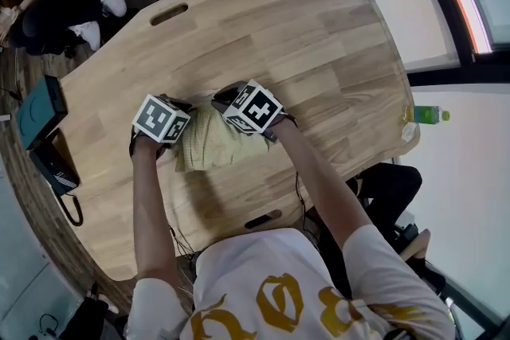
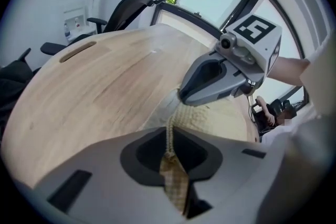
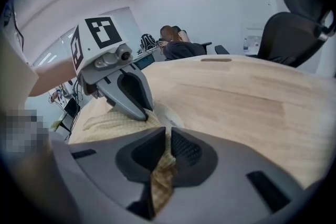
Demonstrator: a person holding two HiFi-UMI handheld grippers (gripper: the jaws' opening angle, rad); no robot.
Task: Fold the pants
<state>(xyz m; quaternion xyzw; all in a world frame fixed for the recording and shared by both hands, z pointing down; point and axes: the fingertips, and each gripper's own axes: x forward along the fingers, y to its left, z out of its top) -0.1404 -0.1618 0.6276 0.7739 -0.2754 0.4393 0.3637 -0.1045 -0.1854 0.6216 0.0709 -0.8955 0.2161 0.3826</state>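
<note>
Yellow pants (image 1: 209, 143) lie on the wood table (image 1: 319, 36); your left gripper (image 2: 170, 150) and right gripper (image 3: 167, 159) each clamp their edge, side by side, likely so the fold lands straight.

I am gripping pale yellow, finely checked pants (image 1: 209, 146) in the grey jaws of my left gripper (image 2: 170, 139) and right gripper (image 3: 164, 141), both carrying black-and-white square-marker cubes (image 1: 162, 118), over a light, wood-grained surface (image 1: 319, 36).

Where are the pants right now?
Head view: the pants lie bunched on the wooden table near the person's edge, gripped by the left tongs and right tongs.
</note>
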